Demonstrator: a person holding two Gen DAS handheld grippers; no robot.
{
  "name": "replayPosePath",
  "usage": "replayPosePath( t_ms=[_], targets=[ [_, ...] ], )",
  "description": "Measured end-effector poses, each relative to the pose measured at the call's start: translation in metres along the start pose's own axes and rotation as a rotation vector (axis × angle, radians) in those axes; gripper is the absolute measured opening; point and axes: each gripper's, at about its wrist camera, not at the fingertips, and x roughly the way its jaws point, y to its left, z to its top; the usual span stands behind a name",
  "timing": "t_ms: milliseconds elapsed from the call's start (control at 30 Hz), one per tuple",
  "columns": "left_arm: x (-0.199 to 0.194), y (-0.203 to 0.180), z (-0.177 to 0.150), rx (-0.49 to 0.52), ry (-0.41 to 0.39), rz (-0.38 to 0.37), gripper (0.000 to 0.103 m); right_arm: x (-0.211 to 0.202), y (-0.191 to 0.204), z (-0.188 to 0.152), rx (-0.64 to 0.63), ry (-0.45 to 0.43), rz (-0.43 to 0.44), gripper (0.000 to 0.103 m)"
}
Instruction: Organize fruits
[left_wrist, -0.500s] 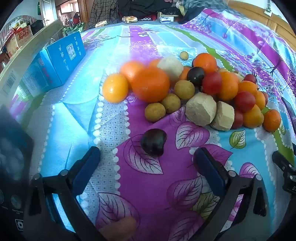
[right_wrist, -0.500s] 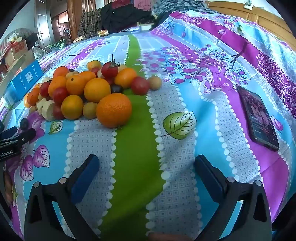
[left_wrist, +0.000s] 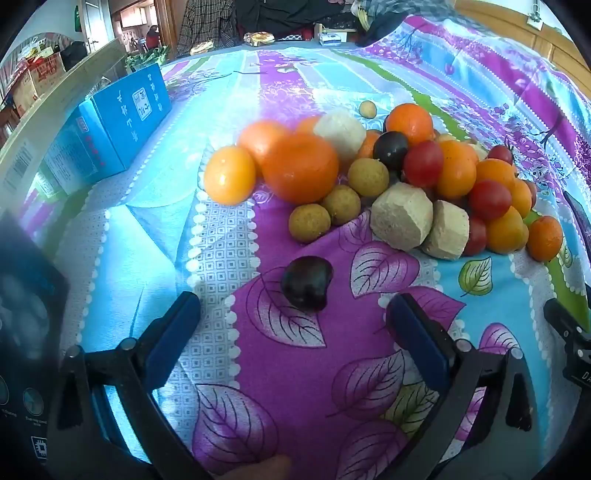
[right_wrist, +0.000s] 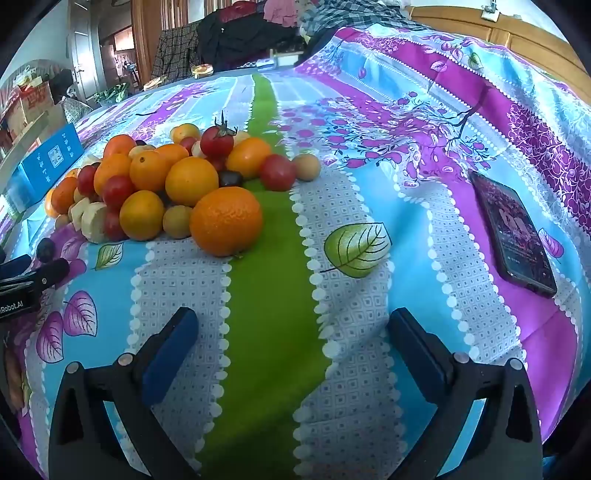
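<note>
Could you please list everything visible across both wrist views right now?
fruit pile: many pieces, orange, red, yellow-brown, beige, on the bedspread
dark cherry: one, near-black, alone before the left tool
large orange: one, orange, pile's near edge
bedspread: one, floral purple, blue, green
blue box: one, beside the pile
phone: one, dark, on the bedspread, apart from the fruit
left tool: open, empty
right tool: open, empty

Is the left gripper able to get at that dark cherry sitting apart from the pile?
Probably yes. The left gripper is open, and the dark cherry lies alone on the cloth just ahead of it, with nothing between.
</note>
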Motion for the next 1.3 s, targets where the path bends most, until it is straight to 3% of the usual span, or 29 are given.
replayPosePath(
  t_ms=[1300],
  targets=[
    [0.0007,-0.0013,-0.0002,0.004,0.001,0.007,0.103,0.0028,0.0050,0.0010,-0.004,0.008,-0.020,0.103]
  ],
)
